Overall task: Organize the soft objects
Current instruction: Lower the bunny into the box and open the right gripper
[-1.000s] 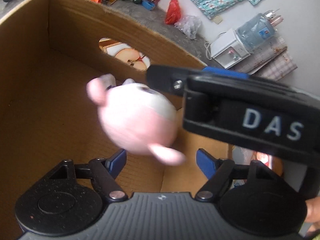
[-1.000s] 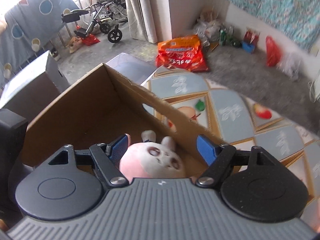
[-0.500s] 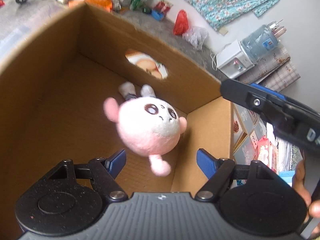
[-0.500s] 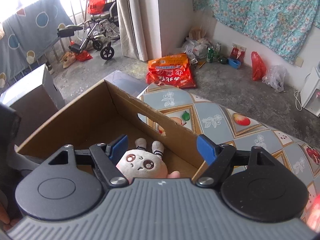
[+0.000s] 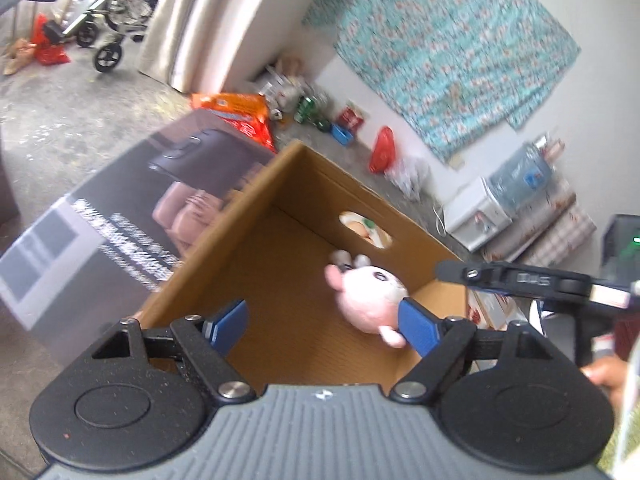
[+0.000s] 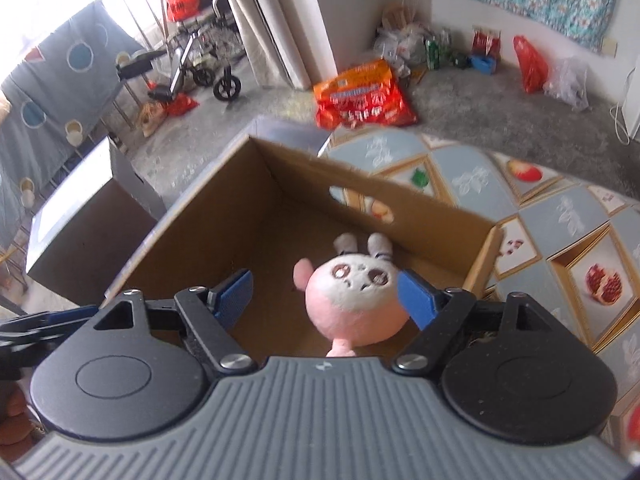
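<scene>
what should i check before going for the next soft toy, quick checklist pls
1. Pink plush toy is inside the cardboard box, lying on its floor: ok.
2. Right gripper is open and free of the toy; its jaws have just been opening wider and the toy lies below them, ungripped: ok.
3. Left gripper is open with nothing between its fingers; its jaws have just been opening too: ok.
4. Box stands upright on the patterned tablecloth, walls not crushed: ok.
5. The two grippers are apart, the right one off to the side in the left wrist view: ok.
6. Next soft toy to pick up: none in view, cannot tell.
</scene>
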Demonstrator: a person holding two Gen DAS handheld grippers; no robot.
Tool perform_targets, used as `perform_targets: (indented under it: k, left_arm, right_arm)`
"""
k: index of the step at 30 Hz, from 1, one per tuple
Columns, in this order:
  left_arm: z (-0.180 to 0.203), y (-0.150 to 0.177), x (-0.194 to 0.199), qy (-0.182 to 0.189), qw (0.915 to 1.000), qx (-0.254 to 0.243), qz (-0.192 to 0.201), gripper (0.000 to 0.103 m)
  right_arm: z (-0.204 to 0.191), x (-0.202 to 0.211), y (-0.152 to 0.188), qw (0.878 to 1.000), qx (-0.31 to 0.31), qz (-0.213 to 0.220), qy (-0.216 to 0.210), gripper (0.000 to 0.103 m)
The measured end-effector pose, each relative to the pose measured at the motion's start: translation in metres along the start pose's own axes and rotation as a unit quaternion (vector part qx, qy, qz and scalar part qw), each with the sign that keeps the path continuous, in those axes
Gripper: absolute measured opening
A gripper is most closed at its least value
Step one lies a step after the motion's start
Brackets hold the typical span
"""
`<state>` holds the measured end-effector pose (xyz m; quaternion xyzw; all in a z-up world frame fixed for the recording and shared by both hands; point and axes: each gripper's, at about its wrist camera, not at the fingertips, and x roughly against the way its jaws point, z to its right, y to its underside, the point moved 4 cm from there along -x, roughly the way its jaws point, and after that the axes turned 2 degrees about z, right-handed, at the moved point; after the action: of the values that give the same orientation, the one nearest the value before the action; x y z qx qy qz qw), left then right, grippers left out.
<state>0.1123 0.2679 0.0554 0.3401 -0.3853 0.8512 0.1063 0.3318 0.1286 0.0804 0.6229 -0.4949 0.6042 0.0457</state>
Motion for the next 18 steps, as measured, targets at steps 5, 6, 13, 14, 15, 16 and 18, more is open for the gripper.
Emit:
perform_targets:
  k: [5, 6, 13, 14, 15, 16, 18]
  left_arm:
    - [-0.030, 0.008, 0.021, -0.007, 0.9997, 0.010, 0.023, 0.083]
    - [-0.035, 0.009, 0.025, -0.008, 0.9995, 0.011, 0.027, 0.083]
    - [-0.060, 0.015, 0.038, -0.018, 0.9986, 0.011, 0.048, 0.083]
    - [-0.063, 0.015, 0.039, -0.020, 0.9986, 0.011, 0.049, 0.083]
    - [-0.065, 0.015, 0.039, -0.020, 0.9985, 0.012, 0.050, 0.083]
    - [-0.066, 0.014, 0.040, -0.020, 0.9984, 0.012, 0.051, 0.083]
    - [-0.068, 0.014, 0.040, -0.018, 0.9983, 0.013, 0.053, 0.083]
  right_arm:
    - [-0.013, -0.058, 0.003, 0.997, 0.026, -0.054, 0.053, 0.090]
    - [-0.013, -0.068, 0.003, 0.996, 0.032, -0.062, 0.064, 0.090]
    - [-0.017, -0.121, 0.014, 0.976, 0.123, -0.115, 0.137, 0.091]
    - [-0.019, -0.123, 0.018, 0.974, 0.147, -0.114, 0.132, 0.091]
    - [-0.023, -0.124, 0.020, 0.969, 0.175, -0.115, 0.130, 0.090]
    - [-0.028, -0.124, 0.023, 0.963, 0.204, -0.115, 0.131, 0.088]
    - [-0.039, -0.125, 0.031, 0.940, 0.285, -0.117, 0.145, 0.087]
